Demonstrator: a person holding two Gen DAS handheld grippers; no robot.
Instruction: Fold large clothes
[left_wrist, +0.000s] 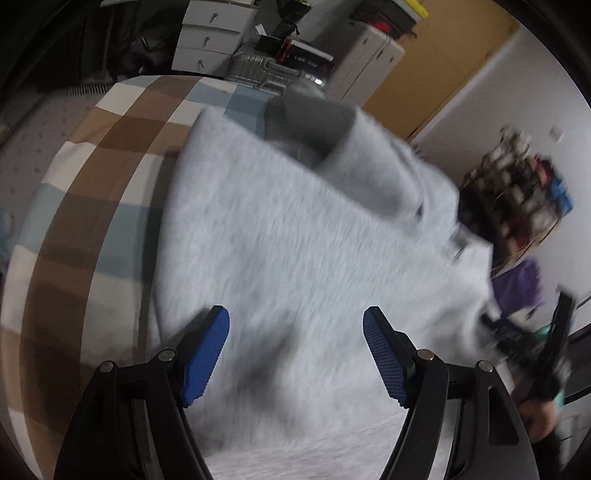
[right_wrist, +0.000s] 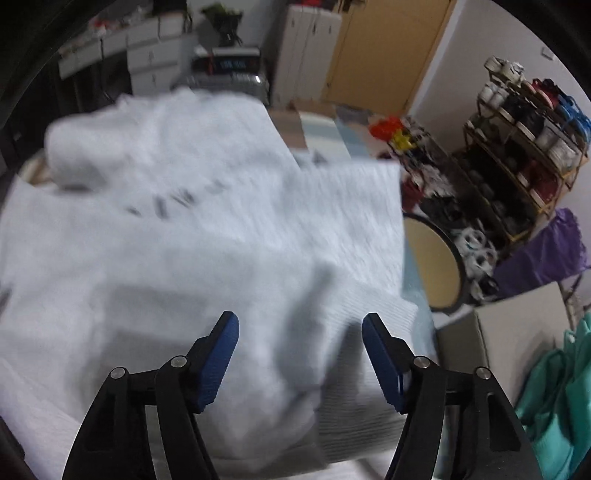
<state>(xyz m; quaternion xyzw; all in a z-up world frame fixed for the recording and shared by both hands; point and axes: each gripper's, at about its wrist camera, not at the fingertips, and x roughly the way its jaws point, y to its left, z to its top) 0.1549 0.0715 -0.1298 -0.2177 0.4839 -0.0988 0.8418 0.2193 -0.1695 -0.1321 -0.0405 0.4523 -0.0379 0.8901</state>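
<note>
I'm hovering my left gripper (left_wrist: 295, 354) and right gripper (right_wrist: 300, 360), jaws spread and empty, over the pale grey fleecy sweatshirt (left_wrist: 295, 236) lying on the brown-and-blue checked bedcover (left_wrist: 92, 177), probably hunting an edge to fold.

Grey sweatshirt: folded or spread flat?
Partly folded: grey sweatshirt has a sleeve laid over its body; hem unfolded.

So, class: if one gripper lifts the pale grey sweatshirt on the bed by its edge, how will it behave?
The sweatshirt will probably go floppy and drape, since it already lies in soft folds. Its thick, fleecy look suggests some weight, so it may sag. The ribbed hem should resist slipping.
</note>
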